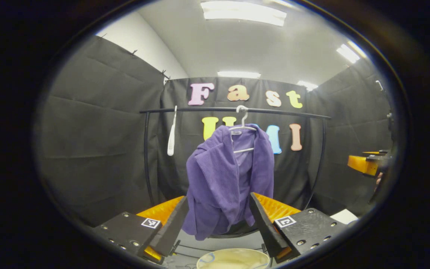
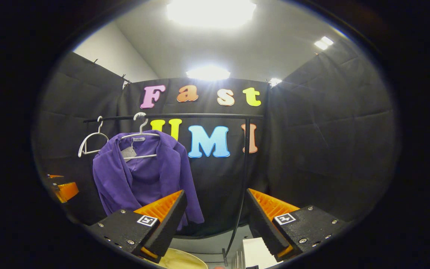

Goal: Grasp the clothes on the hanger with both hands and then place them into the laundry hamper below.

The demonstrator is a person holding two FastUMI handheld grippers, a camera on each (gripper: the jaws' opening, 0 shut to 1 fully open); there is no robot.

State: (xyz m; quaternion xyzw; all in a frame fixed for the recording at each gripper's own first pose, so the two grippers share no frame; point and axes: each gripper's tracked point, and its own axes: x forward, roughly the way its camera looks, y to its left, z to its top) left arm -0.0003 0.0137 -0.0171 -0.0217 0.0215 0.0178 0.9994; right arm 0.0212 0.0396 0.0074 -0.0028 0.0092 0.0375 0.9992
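We hold both grippers level, pointing toward the rail [image 1: 233,109] at the back of the booth. In the left gripper view, our left gripper [image 1: 218,220] has its jaws spread wide with nothing between them; the purple garment [image 1: 226,179] hangs on a white hanger [image 1: 242,125] straight ahead, framed by the fingers but apart from them. The hamper [image 1: 233,259] sits below. In the right gripper view, our right gripper [image 2: 217,220] is likewise wide open and empty, and the garment hangs off to its left, beside a bare hanger [image 2: 90,142]. At that view's left edge the left gripper shows.
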